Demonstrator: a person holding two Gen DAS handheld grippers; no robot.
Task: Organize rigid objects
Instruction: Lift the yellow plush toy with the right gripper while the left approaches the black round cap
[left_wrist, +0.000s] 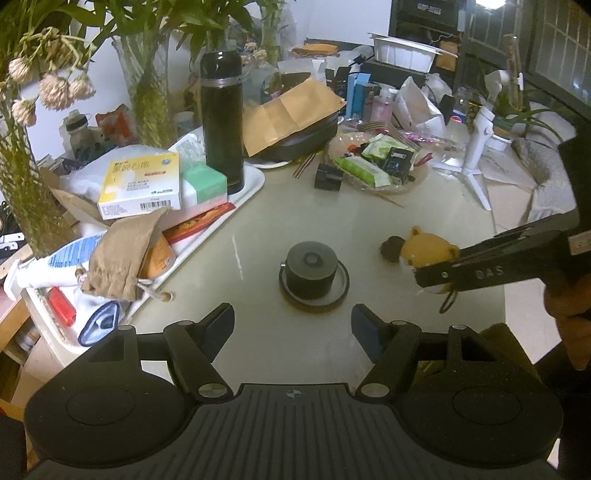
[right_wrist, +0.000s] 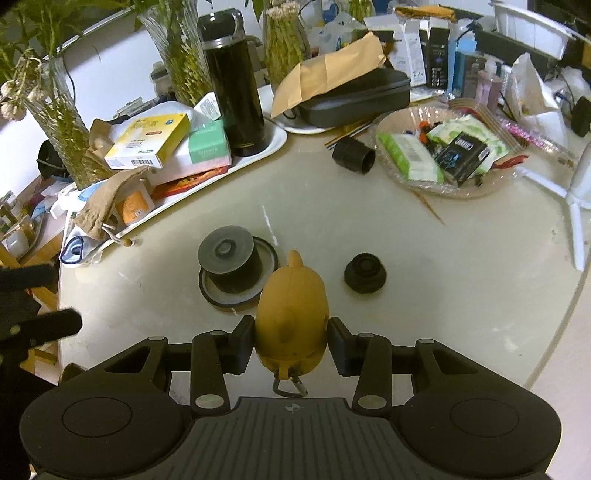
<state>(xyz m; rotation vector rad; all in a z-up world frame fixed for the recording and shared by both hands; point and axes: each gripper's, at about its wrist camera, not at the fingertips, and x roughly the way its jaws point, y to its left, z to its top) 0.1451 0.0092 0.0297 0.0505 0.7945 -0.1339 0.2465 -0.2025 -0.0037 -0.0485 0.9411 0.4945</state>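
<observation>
Left wrist view: left gripper (left_wrist: 292, 325) with jaws apart, nothing between them, hovering over the pale table (left_wrist: 332, 206). Just beyond, a dark cylinder (left_wrist: 312, 269) standing upright on a round coaster (left_wrist: 314, 295). At right, right gripper (left_wrist: 430, 275) clamped on a yellow bear figure (left_wrist: 424, 247), lifted clear of the table, beside a small black knob (left_wrist: 392, 249). At left, a white tray (left_wrist: 255, 184) with boxes and a tall black flask (left_wrist: 221, 122).

Right wrist view: right gripper (right_wrist: 291, 339) closed tight on the yellow bear figure (right_wrist: 291, 314), pads pressing both flanks, keyring clip hanging near. Beyond: dark cylinder (right_wrist: 231, 264) on coaster (right_wrist: 236, 297) at left, small black knob (right_wrist: 365, 272) at right, apart. Far right, a clear bowl (right_wrist: 391, 122) of packets.
</observation>
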